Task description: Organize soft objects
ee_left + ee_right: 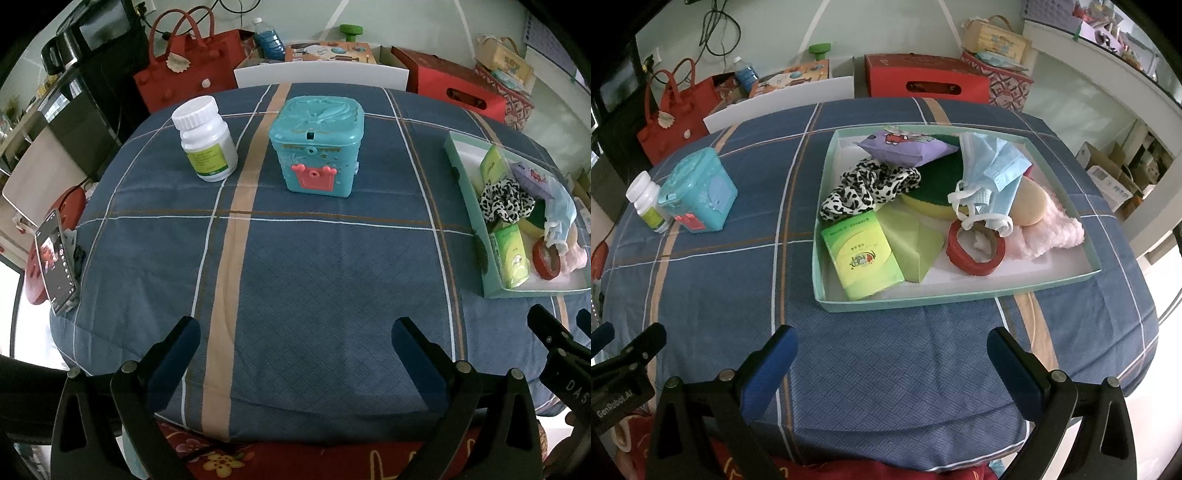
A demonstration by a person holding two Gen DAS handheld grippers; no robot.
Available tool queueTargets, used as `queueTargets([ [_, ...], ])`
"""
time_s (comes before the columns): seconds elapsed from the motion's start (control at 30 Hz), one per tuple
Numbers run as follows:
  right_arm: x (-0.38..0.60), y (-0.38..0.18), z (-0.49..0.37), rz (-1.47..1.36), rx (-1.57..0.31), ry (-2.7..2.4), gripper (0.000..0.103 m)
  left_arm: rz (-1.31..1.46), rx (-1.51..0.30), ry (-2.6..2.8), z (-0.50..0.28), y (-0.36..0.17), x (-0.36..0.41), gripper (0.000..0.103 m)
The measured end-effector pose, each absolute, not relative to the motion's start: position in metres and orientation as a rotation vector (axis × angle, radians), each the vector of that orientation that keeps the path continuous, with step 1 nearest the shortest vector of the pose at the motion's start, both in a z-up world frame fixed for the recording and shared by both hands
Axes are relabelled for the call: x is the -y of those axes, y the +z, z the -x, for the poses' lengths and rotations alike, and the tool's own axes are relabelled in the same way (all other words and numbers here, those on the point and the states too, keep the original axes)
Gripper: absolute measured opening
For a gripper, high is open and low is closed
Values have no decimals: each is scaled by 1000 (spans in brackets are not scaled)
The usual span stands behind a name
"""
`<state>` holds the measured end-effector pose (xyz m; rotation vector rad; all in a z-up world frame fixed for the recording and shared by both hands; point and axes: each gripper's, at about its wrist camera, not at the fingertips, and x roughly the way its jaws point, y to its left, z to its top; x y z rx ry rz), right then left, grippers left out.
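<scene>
Both tongs released over the blue cloth.
Left gripper (295, 343) and right gripper (892, 349) hold nothing; tray (923, 301) mid-frame holds mask (993, 166), scrunchie (871, 184), sponge (934, 184).

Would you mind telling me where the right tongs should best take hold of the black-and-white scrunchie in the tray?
Probably from above, pinching the bunched, raised middle of the scrunchie. It lies loose on top near the tray's left wall, its near end touching the green tissue pack and its far end by the sponge. The right tongs are open and empty, so a straight top-down pinch looks clearest.
</scene>
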<state>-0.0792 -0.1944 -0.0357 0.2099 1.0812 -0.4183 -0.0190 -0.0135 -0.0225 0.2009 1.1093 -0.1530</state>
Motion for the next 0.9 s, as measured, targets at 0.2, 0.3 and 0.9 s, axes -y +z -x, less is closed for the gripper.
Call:
queueTargets([
  [0.2, 196, -36, 79, -222, -1083, -418, 103, -211, -1109, -149, 19, -23, 15, 103],
  [0.3, 196, -36, 80, -225, -1084, -419, 103, -213, -1111, -149, 18, -23, 15, 103],
  [0.9, 196, -37, 80, -224, -1085, -420, 103, -223, -1111, -144, 18, -25, 15, 103],
])
